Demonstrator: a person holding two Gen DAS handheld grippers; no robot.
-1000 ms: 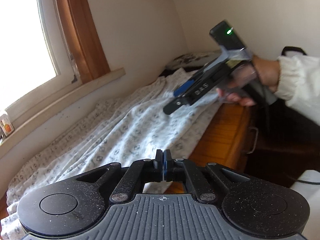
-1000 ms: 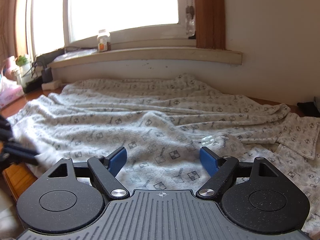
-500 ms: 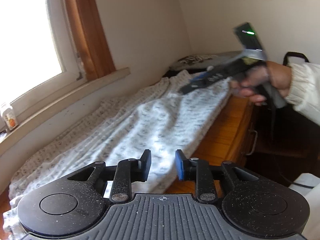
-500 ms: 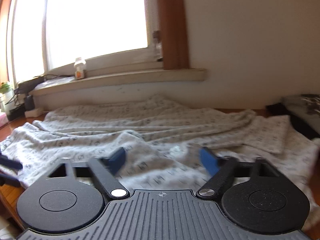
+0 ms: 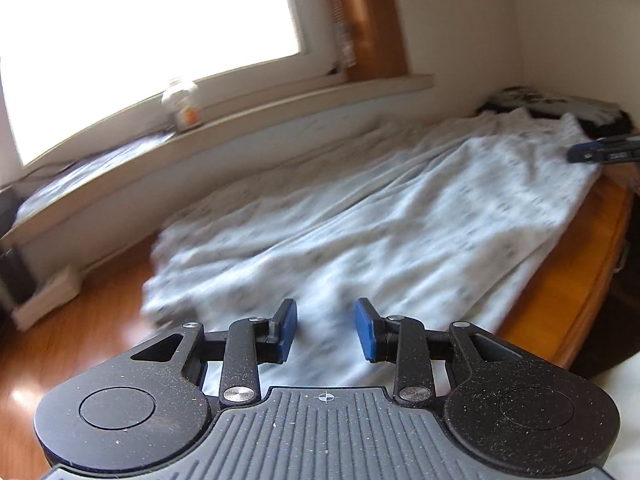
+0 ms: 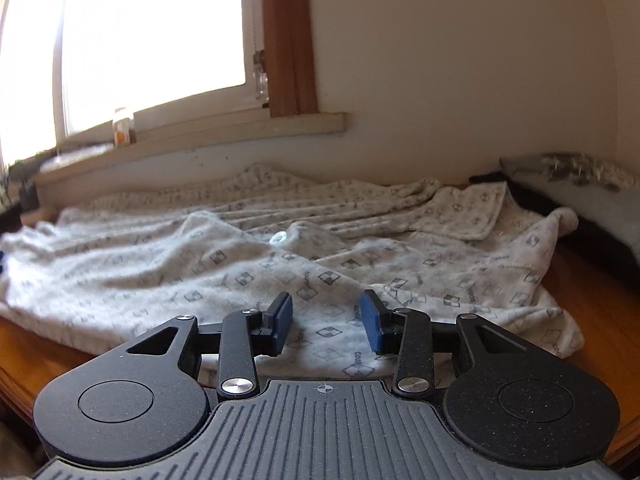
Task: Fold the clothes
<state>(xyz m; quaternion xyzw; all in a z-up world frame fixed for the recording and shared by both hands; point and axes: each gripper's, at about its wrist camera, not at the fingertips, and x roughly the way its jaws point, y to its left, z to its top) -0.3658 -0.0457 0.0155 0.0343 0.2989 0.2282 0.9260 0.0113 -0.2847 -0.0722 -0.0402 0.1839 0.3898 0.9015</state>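
White patterned garment (image 5: 360, 216) lies spread over the wooden surface (image 5: 568, 280) below the windowsill (image 5: 240, 120). The left gripper (image 5: 326, 330) hovers above it; its jaws have just been opening, nothing between them.

Right wrist view: the right gripper (image 6: 326, 326) hovers over the garment's near edge, jaws partly apart after closing, pads (image 6: 370, 326) gripping nothing.

Garment (image 6: 304, 276): off-white ground, repeating grey diamond and square motifs with small grey lettering. Counter (image 6: 592, 304): orange-brown wood, glossy. Left gripper (image 5: 326, 330): black body, blue pads (image 5: 289, 330), grey ribbed plate. Right gripper (image 6: 326, 326): same black, blue, grey scheme. Window frame (image 6: 288, 40): brown wood. Sill (image 6: 240, 136): beige. Wall (image 6: 460, 60): cream. Bottle (image 5: 182, 102) on sill: clear, orange patch on its label.
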